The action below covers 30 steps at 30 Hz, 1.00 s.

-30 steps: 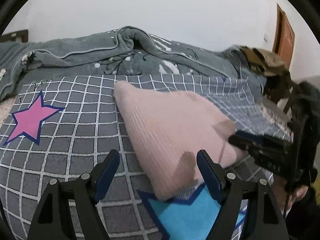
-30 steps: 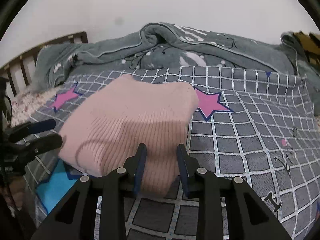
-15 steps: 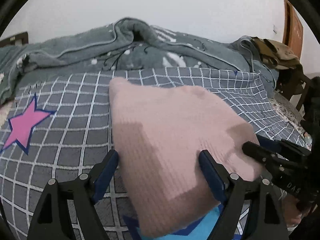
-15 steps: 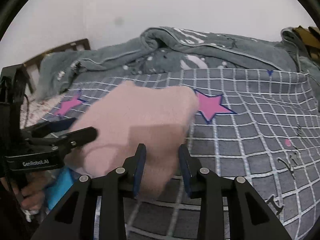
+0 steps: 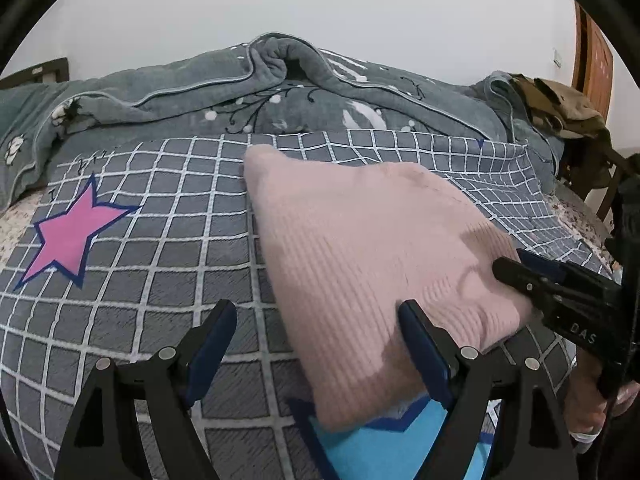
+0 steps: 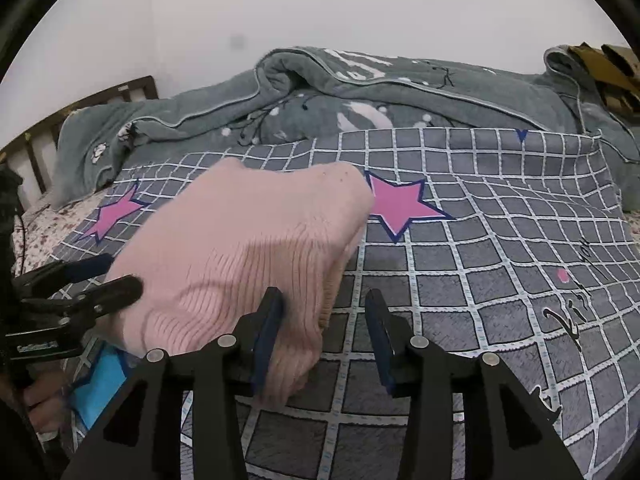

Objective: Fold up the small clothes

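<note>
Left wrist view: the left tongs [image 5: 316, 320] are spread wide over the bed [image 5: 160, 264], pinching nothing. The folded pink sweater [image 5: 360, 256] lies ahead of them, its near corner between the two fingers, clear of the left one. The right tongs [image 5: 516, 268] reach in from the right at the sweater's edge.

Right wrist view: the right tongs [image 6: 324, 312] have just been opening and stand part spread; the sweater's [image 6: 248, 248] corner lies against their left finger [image 6: 268, 332], unpinched. A gray blanket [image 6: 360, 92] is bunched far beyond.

Grid bedsheet [image 5: 168, 240], rumpled grey blanket [image 5: 280, 92] behind.
</note>
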{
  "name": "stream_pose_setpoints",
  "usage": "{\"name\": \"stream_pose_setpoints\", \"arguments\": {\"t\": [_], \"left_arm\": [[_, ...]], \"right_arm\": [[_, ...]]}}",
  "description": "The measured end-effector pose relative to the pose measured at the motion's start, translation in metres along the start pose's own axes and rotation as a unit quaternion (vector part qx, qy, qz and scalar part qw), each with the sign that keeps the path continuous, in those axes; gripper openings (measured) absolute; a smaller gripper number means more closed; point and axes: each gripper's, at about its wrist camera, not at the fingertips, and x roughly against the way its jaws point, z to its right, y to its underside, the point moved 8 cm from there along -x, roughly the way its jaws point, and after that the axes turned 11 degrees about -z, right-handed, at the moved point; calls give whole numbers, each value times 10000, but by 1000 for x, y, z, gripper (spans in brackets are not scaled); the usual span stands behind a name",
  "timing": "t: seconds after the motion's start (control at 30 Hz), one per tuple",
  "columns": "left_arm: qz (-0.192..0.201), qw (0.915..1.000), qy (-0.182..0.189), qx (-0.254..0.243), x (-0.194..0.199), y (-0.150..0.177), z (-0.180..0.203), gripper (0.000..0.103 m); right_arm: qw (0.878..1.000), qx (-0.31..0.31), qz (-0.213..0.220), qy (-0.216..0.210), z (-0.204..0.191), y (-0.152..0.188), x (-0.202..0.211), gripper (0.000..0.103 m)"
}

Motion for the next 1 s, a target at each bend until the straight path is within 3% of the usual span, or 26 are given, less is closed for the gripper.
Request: {"name": "stream_pose_setpoints", "arguments": {"t": [0.13, 0.67, 0.8, 0.9, 1.0], "left_arm": [[-32, 10000, -69, 61, 3, 6, -5, 83], [39, 9988, -401, 281, 31, 16, -10, 82], [46, 9984, -336, 443, 45, 25, -7, 81], [221, 9966, -594, 523, 64, 27, -3, 81], [323, 9957, -402, 772, 89, 28, 4, 81]], "right_arm": [[9998, 86, 1, 153, -2, 1, 1, 41], [9994, -328, -98, 30, 3, 19, 18, 41], [9998, -205, -28, 78, -3, 18, 36, 41], [9997, -159, -60, 156, -8, 15, 54, 41], [9997, -213, -60, 133, -10, 16, 79, 41]]}}
